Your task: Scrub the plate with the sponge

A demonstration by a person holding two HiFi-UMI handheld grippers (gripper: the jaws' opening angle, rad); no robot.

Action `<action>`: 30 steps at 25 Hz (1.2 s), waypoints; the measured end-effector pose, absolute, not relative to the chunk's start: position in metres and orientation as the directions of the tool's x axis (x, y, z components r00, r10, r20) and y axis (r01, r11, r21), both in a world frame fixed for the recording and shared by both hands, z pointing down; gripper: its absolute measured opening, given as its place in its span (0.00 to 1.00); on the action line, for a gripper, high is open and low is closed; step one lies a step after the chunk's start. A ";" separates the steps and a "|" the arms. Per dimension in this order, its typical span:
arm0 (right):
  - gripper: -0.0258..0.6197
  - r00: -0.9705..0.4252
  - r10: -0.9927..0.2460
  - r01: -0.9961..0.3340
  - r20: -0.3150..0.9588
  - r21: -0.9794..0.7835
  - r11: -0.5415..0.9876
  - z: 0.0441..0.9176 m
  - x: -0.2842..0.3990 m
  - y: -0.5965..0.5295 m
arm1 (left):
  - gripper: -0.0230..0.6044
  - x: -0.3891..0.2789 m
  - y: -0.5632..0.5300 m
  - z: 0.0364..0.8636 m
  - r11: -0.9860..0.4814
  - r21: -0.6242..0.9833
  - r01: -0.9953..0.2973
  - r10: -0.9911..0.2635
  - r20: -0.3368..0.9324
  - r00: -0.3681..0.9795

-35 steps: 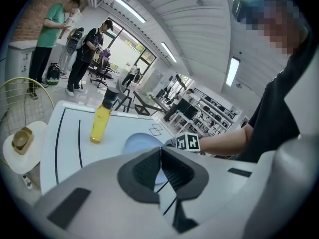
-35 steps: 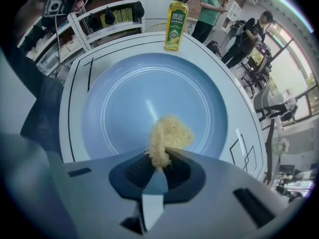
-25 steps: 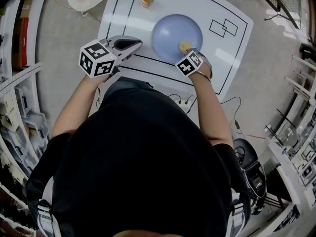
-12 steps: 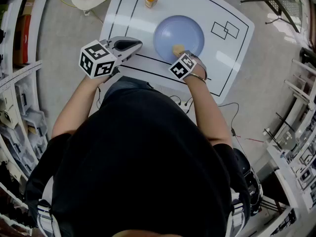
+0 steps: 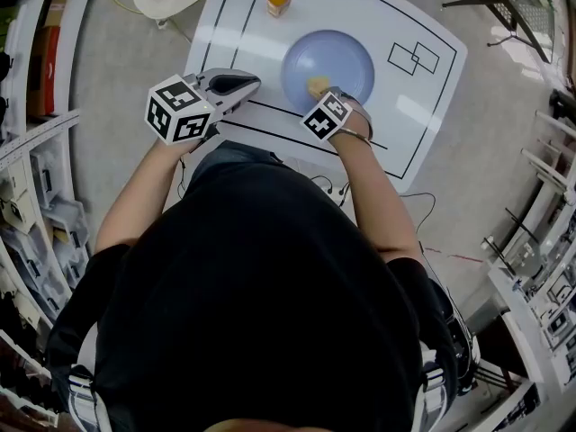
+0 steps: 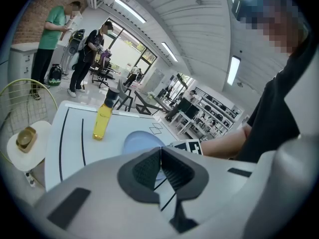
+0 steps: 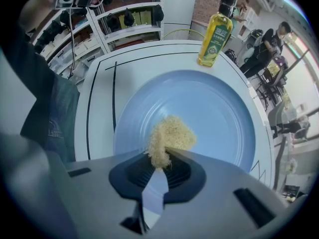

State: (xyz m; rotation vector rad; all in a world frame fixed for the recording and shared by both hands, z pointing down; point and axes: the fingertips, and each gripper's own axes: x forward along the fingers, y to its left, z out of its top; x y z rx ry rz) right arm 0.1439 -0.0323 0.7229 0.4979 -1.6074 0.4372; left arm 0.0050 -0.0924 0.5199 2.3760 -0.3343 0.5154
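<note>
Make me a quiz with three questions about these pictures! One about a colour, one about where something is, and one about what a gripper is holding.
1. What colour is the plate?
A. red
B. light blue
C. green

2. Where does the yellow bottle stand?
A. on the plate
B. on the floor
C. on the table, apart from the plate

3. What is in the right gripper?
A. the sponge
B. the bottle
C. nothing

Answers:
1 B: both the head view and the right gripper view show it pale blue.
2 C: white table shows between bottle and plate.
3 A: the jaws pinch the sponge's near end over the plate.
</note>
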 end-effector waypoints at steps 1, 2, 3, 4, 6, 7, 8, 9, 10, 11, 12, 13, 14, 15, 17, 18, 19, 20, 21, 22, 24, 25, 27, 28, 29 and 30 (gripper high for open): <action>0.10 -0.075 -0.063 -0.556 0.995 0.011 0.831 0.723 0.143 -0.034 | 0.05 0.005 -0.093 0.520 -0.740 0.564 -0.367 -0.100 0.447 0.889; 0.10 -0.078 -0.065 -0.555 0.995 0.011 0.832 0.722 0.141 -0.036 | 0.05 0.006 -0.094 0.520 -0.740 0.564 -0.367 -0.100 0.448 0.889; 0.10 -0.080 -0.066 -0.555 0.995 0.010 0.832 0.722 0.140 -0.038 | 0.05 0.006 -0.095 0.520 -0.740 0.564 -0.367 -0.100 0.448 0.889; 0.10 -0.082 -0.066 -0.554 0.994 0.010 0.833 0.722 0.139 -0.039 | 0.05 0.006 -0.096 0.520 -0.739 0.564 -0.367 -0.099 0.448 0.888; 0.10 -0.084 -0.067 -0.552 0.994 0.010 0.834 0.722 0.137 -0.041 | 0.05 0.006 -0.097 0.521 -0.740 0.565 -0.365 -0.096 0.449 0.889; 0.10 -0.085 -0.068 -0.552 0.994 0.010 0.834 0.722 0.137 -0.042 | 0.05 0.007 -0.097 0.521 -0.741 0.565 -0.364 -0.094 0.449 0.889; 0.10 -0.085 -0.068 -0.552 0.994 0.010 0.834 0.722 0.137 -0.042 | 0.05 0.008 -0.097 0.522 -0.741 0.565 -0.362 -0.093 0.449 0.889; 0.10 -0.087 -0.070 -0.554 0.994 0.010 0.833 0.722 0.137 -0.043 | 0.05 0.009 -0.097 0.522 -0.742 0.565 -0.361 -0.091 0.449 0.889; 0.10 -0.089 -0.071 -0.557 0.994 0.010 0.830 0.723 0.137 -0.043 | 0.05 0.009 -0.098 0.522 -0.742 0.566 -0.360 -0.089 0.448 0.889; 0.10 -0.091 -0.073 -0.561 0.993 0.010 0.828 0.723 0.138 -0.043 | 0.05 0.010 -0.098 0.522 -0.742 0.566 -0.358 -0.088 0.448 0.890; 0.10 -0.093 -0.075 -0.565 0.993 0.010 0.825 0.722 0.137 -0.043 | 0.05 0.010 -0.098 0.522 -0.743 0.566 -0.357 -0.087 0.447 0.890; 0.10 -0.095 -0.077 -0.568 0.993 0.010 0.823 0.722 0.137 -0.043 | 0.05 0.010 -0.098 0.522 -0.743 0.566 -0.356 -0.087 0.446 0.891; 0.10 -0.096 -0.078 -0.570 0.992 0.010 0.821 0.722 0.137 -0.043 | 0.05 0.009 -0.098 0.521 -0.744 0.566 -0.356 -0.087 0.446 0.891; 0.10 -0.096 -0.079 -0.572 0.992 0.010 0.820 0.721 0.137 -0.042 | 0.05 0.009 -0.098 0.521 -0.744 0.566 -0.356 -0.087 0.446 0.891; 0.10 -0.094 -0.083 -0.575 0.992 0.014 0.818 0.721 0.137 -0.043 | 0.05 0.008 -0.098 0.520 -0.745 0.564 -0.356 -0.088 0.445 0.891; 0.10 -0.093 -0.087 -0.577 0.992 0.017 0.817 0.720 0.137 -0.043 | 0.05 0.008 -0.098 0.519 -0.746 0.563 -0.355 -0.088 0.445 0.891; 0.10 -0.093 -0.092 -0.580 0.991 0.021 0.814 0.720 0.138 -0.043 | 0.05 0.008 -0.098 0.519 -0.747 0.562 -0.354 -0.088 0.445 0.891; 0.10 -0.093 -0.098 -0.585 0.991 0.025 0.811 0.719 0.138 -0.043 | 0.05 0.008 -0.098 0.518 -0.749 0.561 -0.353 -0.088 0.444 0.892; 0.10 -0.095 -0.104 -0.591 0.990 0.028 0.806 0.718 0.138 -0.043 | 0.05 0.007 -0.098 0.517 -0.750 0.559 -0.353 -0.088 0.444 0.892; 0.10 -0.098 -0.108 -0.599 0.989 0.028 0.800 0.716 0.139 -0.043 | 0.05 0.007 -0.098 0.516 -0.752 0.558 -0.352 -0.089 0.443 0.892; 0.10 -0.106 -0.112 -0.614 0.988 0.024 0.789 0.714 0.140 -0.043 | 0.05 0.007 -0.098 0.514 -0.755 0.555 -0.349 -0.090 0.440 0.894; 0.10 -0.109 -0.113 -0.621 0.988 0.021 0.784 0.712 0.141 -0.043 | 0.05 0.007 -0.097 0.513 -0.757 0.554 -0.347 -0.090 0.438 0.895; 0.10 -0.116 -0.120 -0.635 0.986 0.019 0.772 0.708 0.142 -0.041 | 0.05 0.009 -0.095 0.511 -0.762 0.551 -0.341 -0.087 0.434 0.897; 0.10 -0.122 -0.125 -0.644 0.985 0.018 0.765 0.705 0.143 -0.041 | 0.05 0.009 -0.093 0.510 -0.764 0.549 -0.337 -0.085 0.432 0.898; 0.10 -0.129 -0.131 -0.654 0.983 0.015 0.756 0.703 0.144 -0.040 | 0.05 0.010 -0.091 0.509 -0.767 0.547 -0.334 -0.084 0.431 0.899; 0.10 -0.136 -0.137 -0.664 0.981 0.013 0.748 0.700 0.145 -0.039 | 0.05 0.011 -0.089 0.507 -0.770 0.545 -0.330 -0.082 0.429 0.900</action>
